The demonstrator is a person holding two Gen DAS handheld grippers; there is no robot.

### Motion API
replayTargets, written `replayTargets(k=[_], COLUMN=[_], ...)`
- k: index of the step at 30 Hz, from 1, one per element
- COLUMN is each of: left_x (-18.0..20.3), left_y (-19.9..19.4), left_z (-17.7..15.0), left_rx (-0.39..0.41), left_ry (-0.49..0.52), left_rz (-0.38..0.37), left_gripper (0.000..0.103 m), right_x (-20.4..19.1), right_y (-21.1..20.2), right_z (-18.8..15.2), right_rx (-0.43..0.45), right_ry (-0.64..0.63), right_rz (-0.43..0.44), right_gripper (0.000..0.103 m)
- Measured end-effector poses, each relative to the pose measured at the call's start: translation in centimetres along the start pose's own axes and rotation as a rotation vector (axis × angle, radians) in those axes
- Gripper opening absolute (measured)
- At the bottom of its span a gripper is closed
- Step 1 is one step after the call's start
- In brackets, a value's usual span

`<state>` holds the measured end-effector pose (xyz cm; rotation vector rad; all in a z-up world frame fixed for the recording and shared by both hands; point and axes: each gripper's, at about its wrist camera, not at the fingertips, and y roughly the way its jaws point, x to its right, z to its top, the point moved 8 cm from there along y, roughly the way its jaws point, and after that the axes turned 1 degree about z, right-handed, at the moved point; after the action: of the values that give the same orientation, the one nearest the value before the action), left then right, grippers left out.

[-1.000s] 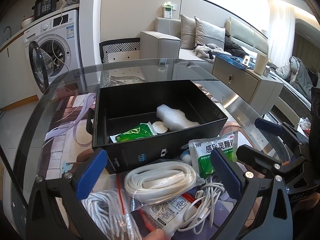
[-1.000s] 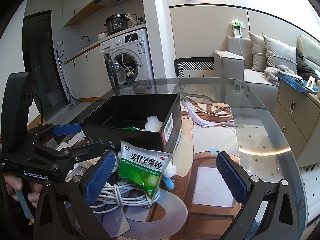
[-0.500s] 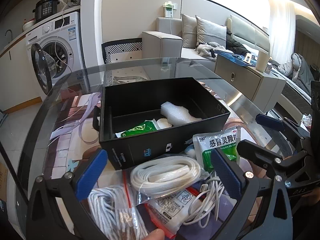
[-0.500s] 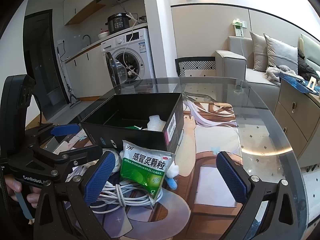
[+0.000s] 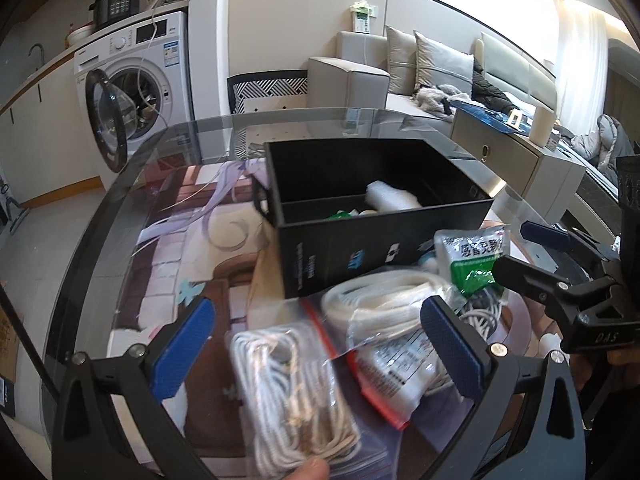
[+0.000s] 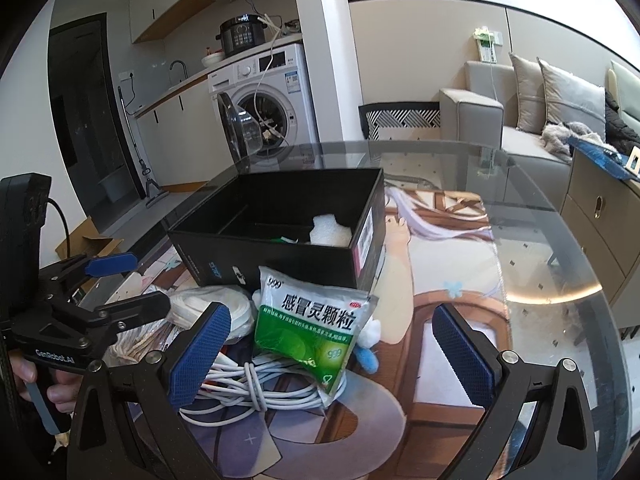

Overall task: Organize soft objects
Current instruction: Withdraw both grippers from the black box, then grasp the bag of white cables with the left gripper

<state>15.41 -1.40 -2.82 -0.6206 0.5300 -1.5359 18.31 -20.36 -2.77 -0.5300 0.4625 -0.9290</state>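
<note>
Gripper, left [image 5: 316, 344]: jaws spread wide, nothing between them, hovering over the bagged white cord [image 5: 296, 396] at the near edge of the surface [image 5: 132, 216]. Gripper, right [image 6: 332, 356]: likewise wide open and empty, poised over the loose pile in front of the box.

Step in hand, as I judge it: choosing the next soft item to pick from the pile; no grasp begun. Some items are already boxed, several are not, so the task looks partly done.

Largest first. Black box [image 5: 372, 248]: open top, standing on the surface behind the pile, with an inner divider. Inside: a white foam piece [image 6: 330, 232] against the right-hand wall, something green [image 5: 340, 215] beside it, and a small pale item I cannot identify. The far compartment looks empty, though its floor is partly hidden.

Outside the box, all heaped and touching: flat white cord coil [image 5: 384, 300] just in front of the box wall; green medicine sachet [image 6: 312, 324] leaning near the box, lying over the white cable bundle [image 6: 260, 392]; a small blue and white item [image 6: 368, 350] tucked beside the sachet.

Next move calls for lowering one gripper onto a single item, closing on its bulk, not a loose loop, then lifting clear over the box wall.
</note>
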Motion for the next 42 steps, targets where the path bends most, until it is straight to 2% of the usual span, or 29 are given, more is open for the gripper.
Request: replayTargets(k=[6, 10, 18, 25, 42], left_x=[-1.9, -3.0, -3.5, -3.8, -3.8], left_y=[0.0, 0.3, 0.3, -0.5, 0.3], left_z=[-1.2, -2.1, -3.0, -3.2, -4.8], left_rx=[-0.015, -0.034, -0.046, -0.039, -0.101], left_ry=[-0.028, -0.045, -0.048, -0.063, -0.052], left_rz=[0.024, 0.047, 0.054, 0.038, 0.042], left_gripper=[0.103, 0.103, 0.103, 0.103, 0.103], right_x=[0.1, 0.3, -0.4, -0.1, 0.9], right_y=[1.7, 2.7, 4.1, 4.8, 4.5], right_z=[-0.6, -0.9, -1.6, -1.6, -2.3], right_rx=[-0.064, -0.106, -0.159, -0.186, -0.209], right_ry=[0.001, 0.031, -0.01, -0.007, 0.027], right_rz=[-0.047, -0.04, -0.071, -0.097, -0.134], right_gripper=[0.102, 0.102, 0.102, 0.102, 0.102])
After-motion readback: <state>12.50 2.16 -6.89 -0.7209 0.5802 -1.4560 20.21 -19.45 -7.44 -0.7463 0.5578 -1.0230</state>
